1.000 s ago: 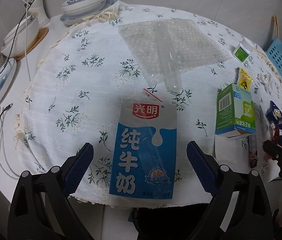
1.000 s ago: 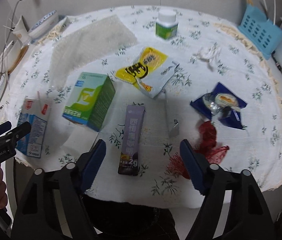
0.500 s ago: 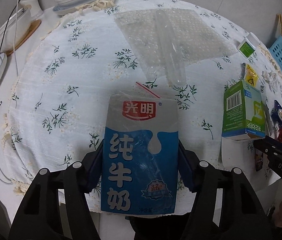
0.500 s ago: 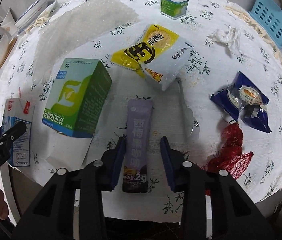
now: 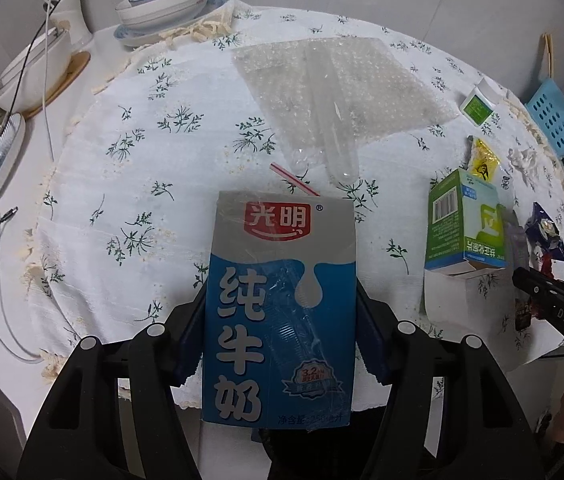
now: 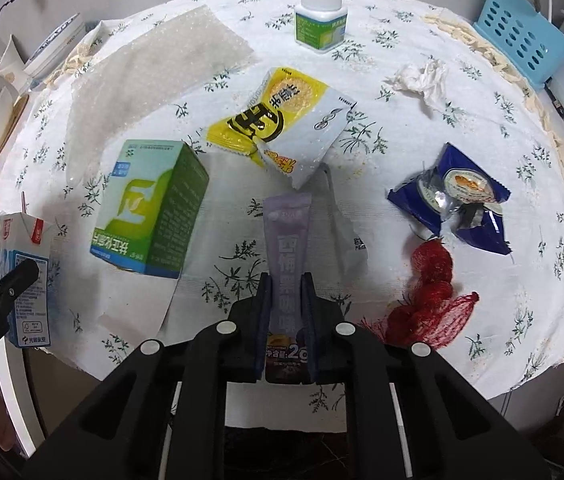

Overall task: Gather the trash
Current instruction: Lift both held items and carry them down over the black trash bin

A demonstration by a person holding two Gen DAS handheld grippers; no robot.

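A blue and white milk carton (image 5: 278, 300) with a red-striped straw is clamped between the pads of my left gripper (image 5: 282, 292) at the near edge of the flowered tablecloth (image 5: 142, 184). In the right wrist view the same carton (image 6: 22, 256) shows at far left. My right gripper (image 6: 286, 284) points steeply down, and its jaws are closing on a purple sachet (image 6: 287, 232), pads against both long edges. The sachet's lower end hangs past the table edge.
A green box (image 6: 150, 208), yellow snack wrapper (image 6: 282, 120), blue wrapper (image 6: 454, 196), red net (image 6: 430, 296), crumpled tissue (image 6: 422, 80), bubble wrap (image 5: 342, 88) and pill bottle (image 6: 322, 20) lie on the cloth. Bowls (image 5: 162, 4) stand back left, a blue basket (image 6: 522, 44) back right.
Both grippers went from wide open to closed: the left on the milk carton, the right on the purple sachet. Both objects now sit larger and closer in their views.
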